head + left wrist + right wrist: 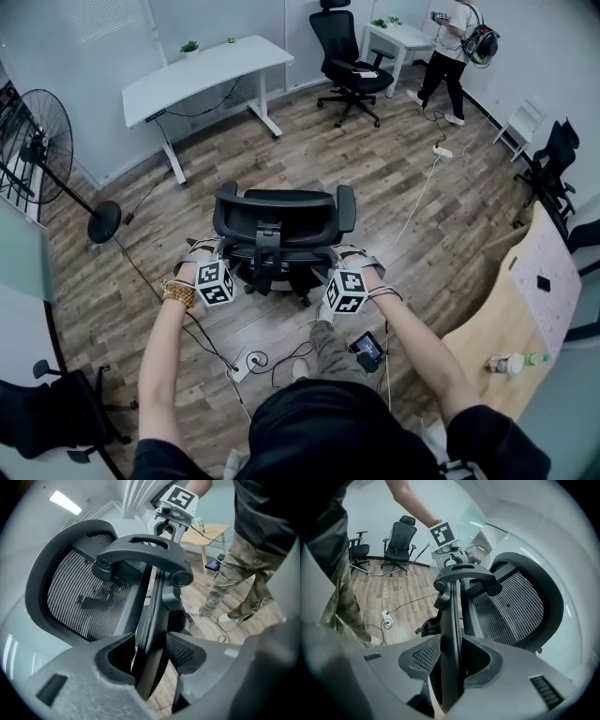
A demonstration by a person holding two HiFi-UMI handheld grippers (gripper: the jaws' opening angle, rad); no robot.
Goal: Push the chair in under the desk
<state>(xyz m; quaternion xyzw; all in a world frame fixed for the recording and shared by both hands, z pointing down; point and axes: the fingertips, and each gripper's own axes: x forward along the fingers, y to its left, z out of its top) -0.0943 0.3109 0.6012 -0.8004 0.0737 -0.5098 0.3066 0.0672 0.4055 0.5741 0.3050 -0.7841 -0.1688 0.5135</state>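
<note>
**Chair (pixel 278 234) not yet under a bench**

It stands on the floor (pixel 375 178), well apart from the white bench (pixel 206 70) at far left; the whole push seems left to do. Left fingers (pixel 183 653) and right fingers (pixel 423 656) stand wide around thin chair edges, not pressing. At right lies a bottle (pixel 511 363), its content unclear.

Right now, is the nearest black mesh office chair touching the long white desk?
Apart. The head view shows open wooden floor between the nearest black mesh office chair and the long white desk.
</note>
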